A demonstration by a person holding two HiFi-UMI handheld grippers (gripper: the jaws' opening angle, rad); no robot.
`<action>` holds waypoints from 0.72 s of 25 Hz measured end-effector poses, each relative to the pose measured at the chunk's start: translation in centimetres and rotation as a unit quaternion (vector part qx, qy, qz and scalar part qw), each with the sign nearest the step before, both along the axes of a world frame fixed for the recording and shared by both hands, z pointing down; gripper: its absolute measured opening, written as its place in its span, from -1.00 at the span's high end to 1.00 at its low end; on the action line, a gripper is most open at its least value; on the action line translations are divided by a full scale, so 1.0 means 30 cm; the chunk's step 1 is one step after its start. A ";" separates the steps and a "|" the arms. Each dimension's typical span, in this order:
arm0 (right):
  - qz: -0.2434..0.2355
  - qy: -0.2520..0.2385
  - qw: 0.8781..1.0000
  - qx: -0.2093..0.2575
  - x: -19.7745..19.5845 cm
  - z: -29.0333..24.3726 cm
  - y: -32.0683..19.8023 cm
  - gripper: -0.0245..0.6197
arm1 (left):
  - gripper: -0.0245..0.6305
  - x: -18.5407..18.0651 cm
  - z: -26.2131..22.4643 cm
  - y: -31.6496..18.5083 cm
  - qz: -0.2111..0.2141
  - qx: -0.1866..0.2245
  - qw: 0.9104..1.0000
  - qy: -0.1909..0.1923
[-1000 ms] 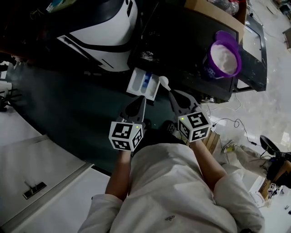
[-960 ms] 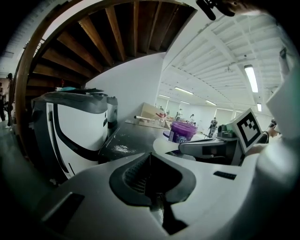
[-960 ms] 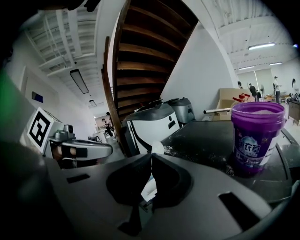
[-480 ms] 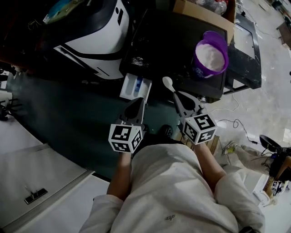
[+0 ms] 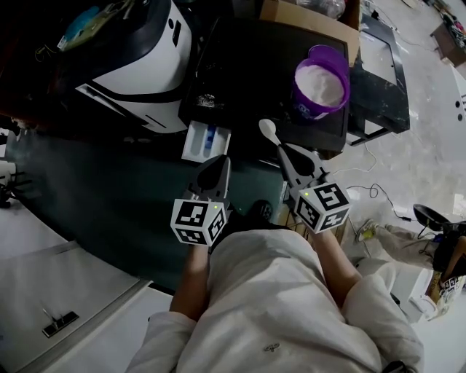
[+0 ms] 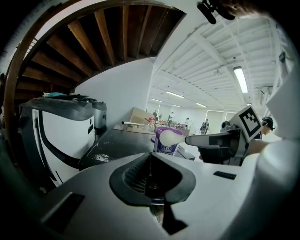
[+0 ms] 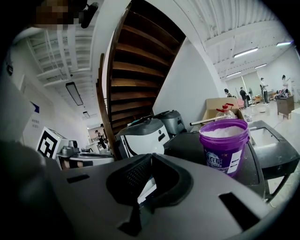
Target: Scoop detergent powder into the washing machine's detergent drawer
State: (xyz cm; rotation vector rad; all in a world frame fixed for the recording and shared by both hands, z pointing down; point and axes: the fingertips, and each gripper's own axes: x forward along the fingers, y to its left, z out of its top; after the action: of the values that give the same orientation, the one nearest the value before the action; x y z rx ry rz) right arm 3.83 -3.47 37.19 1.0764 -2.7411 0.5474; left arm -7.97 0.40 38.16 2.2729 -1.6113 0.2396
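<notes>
— What's around the detergent drawer?
— It juts open from the washing machine. A purple tub of powder stands on the dark counter alongside.
— And the grippers?
— The right gripper pinches the scoop between drawer and tub. The left gripper is pressed together, empty. Whether the scoop's bowl holds powder is unclear.

A brown cardboard box sits at the back of the black desk. A clear bottle stands by it. Wooden stairs go up overhead.
</notes>
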 end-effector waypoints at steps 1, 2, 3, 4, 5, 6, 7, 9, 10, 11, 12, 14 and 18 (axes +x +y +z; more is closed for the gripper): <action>0.001 0.000 1.000 0.001 0.003 -0.003 0.003 0.90 | 0.86 0.006 -0.002 0.002 0.002 0.001 1.000 0.001; 0.001 0.001 1.000 0.002 0.006 -0.005 0.007 0.90 | 0.86 0.011 -0.004 0.004 0.003 0.001 1.000 0.001; 0.000 0.002 1.000 0.003 0.006 -0.007 0.012 0.90 | 0.86 0.014 -0.005 0.006 0.004 0.002 1.000 0.002; -0.001 0.004 1.000 0.005 0.006 -0.008 0.017 0.90 | 0.86 0.016 -0.006 0.008 0.004 0.002 1.000 0.002; -0.003 0.006 1.000 0.006 0.005 -0.008 0.021 0.90 | 0.86 0.018 -0.006 0.011 0.005 0.002 1.000 0.003; -0.004 0.009 1.000 0.008 0.004 -0.008 0.025 0.90 | 0.86 0.019 -0.007 0.013 0.005 0.002 1.000 0.003; -0.005 0.010 1.000 0.009 0.003 -0.008 0.027 0.90 | 0.86 0.020 -0.007 0.015 0.006 0.002 1.000 0.003; -0.005 0.011 1.000 0.009 0.003 -0.009 0.032 0.90 | 0.86 0.022 -0.007 0.020 0.008 0.001 1.000 0.003; -0.005 0.011 1.000 0.009 0.003 -0.010 0.035 0.90 | 0.86 0.023 -0.006 0.024 0.008 0.000 1.000 0.003; -0.005 0.011 1.000 0.010 0.004 -0.010 0.037 0.90 | 0.86 0.023 -0.005 0.028 0.008 0.000 1.000 0.003; -0.005 0.011 1.000 0.010 0.004 -0.010 0.040 0.90 | 0.86 0.024 -0.003 0.031 0.008 -0.001 1.000 0.002; -0.007 0.011 1.000 0.010 0.003 -0.012 0.046 0.90 | 0.86 0.023 -0.001 0.038 0.007 -0.003 1.000 0.002; -0.011 0.012 1.000 0.012 0.001 -0.012 0.057 0.90 | 0.86 0.026 -0.002 0.047 0.006 -0.002 1.000 0.001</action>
State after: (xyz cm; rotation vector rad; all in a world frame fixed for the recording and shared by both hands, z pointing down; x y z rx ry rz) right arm 3.87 -1.76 36.84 1.0504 -2.7427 0.4971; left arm -7.18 1.82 38.11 2.2809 -1.5943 0.2426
